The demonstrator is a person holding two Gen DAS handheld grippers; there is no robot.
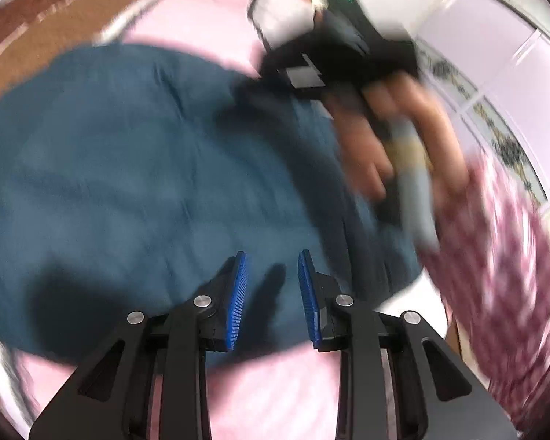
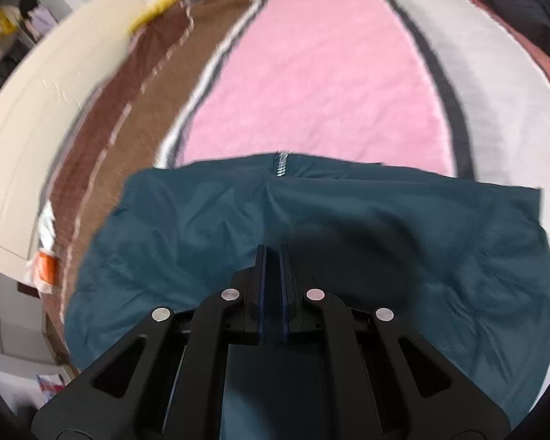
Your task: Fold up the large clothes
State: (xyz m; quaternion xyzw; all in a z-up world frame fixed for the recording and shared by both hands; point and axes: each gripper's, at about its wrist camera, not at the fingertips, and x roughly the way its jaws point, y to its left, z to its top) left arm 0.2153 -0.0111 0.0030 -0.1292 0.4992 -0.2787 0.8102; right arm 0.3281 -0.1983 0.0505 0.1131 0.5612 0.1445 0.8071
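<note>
The garment [image 2: 311, 242] lies spread on the blanket [image 2: 311, 73] that covers the bed [image 2: 128, 117], its zipper [image 2: 281, 163] at the far edge. The left gripper [image 1: 273, 256] hangs over the garment's near part. The right gripper [image 2: 273, 249] is over its middle, the person's hand [image 1: 392, 139] to the right.

Both grippers pointing steeply downward, nothing between the pads

The left gripper [image 1: 271, 282] is standing partly open, blue pads apart; at its 2 o'clock a blurred hand [image 1: 392, 139] in a patterned sleeve [image 1: 502, 275] is gripping the other tool's handle. The right gripper [image 2: 273, 278] is sitting almost closed.
</note>
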